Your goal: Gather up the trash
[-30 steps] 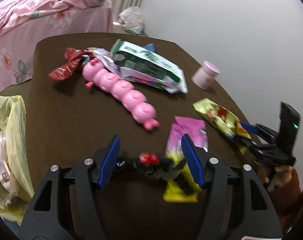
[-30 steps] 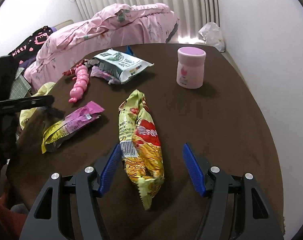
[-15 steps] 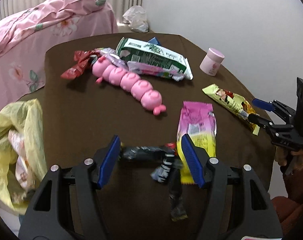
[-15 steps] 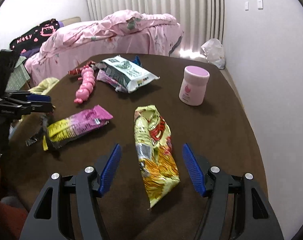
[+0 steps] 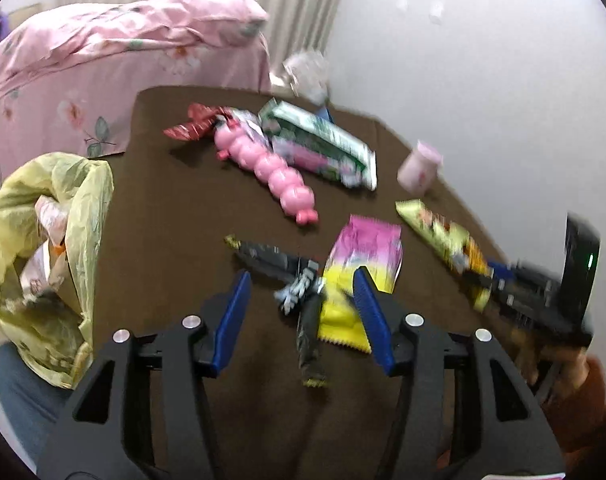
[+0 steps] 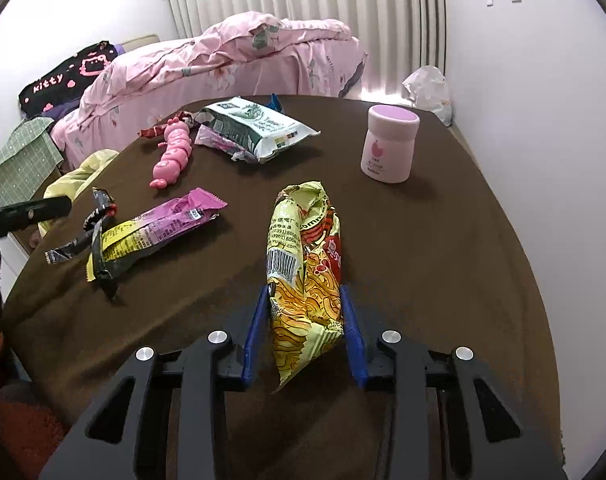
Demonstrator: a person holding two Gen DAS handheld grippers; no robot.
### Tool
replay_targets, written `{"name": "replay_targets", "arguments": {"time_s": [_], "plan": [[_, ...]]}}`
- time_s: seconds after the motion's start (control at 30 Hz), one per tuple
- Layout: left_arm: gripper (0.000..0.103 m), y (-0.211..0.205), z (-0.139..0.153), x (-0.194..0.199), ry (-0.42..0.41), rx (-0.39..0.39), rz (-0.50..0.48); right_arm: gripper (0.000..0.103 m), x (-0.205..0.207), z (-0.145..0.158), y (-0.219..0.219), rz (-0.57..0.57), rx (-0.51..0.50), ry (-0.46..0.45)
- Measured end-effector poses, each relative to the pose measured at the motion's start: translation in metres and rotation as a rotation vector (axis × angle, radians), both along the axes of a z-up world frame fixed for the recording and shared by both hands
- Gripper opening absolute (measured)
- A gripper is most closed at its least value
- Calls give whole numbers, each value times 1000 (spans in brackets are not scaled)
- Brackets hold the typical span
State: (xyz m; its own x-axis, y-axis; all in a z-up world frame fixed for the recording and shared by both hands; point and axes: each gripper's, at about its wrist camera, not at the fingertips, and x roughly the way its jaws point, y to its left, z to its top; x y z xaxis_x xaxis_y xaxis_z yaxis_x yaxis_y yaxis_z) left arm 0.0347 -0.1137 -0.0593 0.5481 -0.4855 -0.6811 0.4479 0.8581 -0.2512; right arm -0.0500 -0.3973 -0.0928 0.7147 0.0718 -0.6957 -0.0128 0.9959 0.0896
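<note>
My right gripper is shut on the near end of a yellow noodle wrapper, which lies on the brown table. My left gripper is open and empty above a black twisted wrapper and a pink-and-yellow wrapper. Both wrappers also show in the right wrist view, the black one at the table's left, the pink-and-yellow one beside it. A yellow trash bag with rubbish in it hangs at the table's left edge.
A pink caterpillar toy, a green-and-white packet, a red wrapper and a pink jar sit further back. A pink-covered bed stands behind the table. A white wall runs along the right.
My right gripper has closed on the yellow noodle wrapper. My left gripper has let go of the black wrapper, drawn back and swung left towards the yellow bag.
</note>
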Motion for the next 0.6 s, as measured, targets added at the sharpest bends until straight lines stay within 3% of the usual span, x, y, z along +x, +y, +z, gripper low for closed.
{"name": "replay_targets", "arguments": {"time_s": [0.07, 0.3, 0.43, 0.6], "plan": [[59, -1, 2, 0, -1, -6, -12, 32, -2, 6, -4, -10, 20, -33], [58, -16, -8, 8, 53, 73, -6, 32, -2, 21, -6, -15, 63, -93], [40, -25, -18, 19, 71, 135, 26, 32, -2, 20, -1, -5, 47, -88], [19, -26, -32, 27, 162, 105, 6, 32, 0, 18, 3, 12, 39, -79]]}}
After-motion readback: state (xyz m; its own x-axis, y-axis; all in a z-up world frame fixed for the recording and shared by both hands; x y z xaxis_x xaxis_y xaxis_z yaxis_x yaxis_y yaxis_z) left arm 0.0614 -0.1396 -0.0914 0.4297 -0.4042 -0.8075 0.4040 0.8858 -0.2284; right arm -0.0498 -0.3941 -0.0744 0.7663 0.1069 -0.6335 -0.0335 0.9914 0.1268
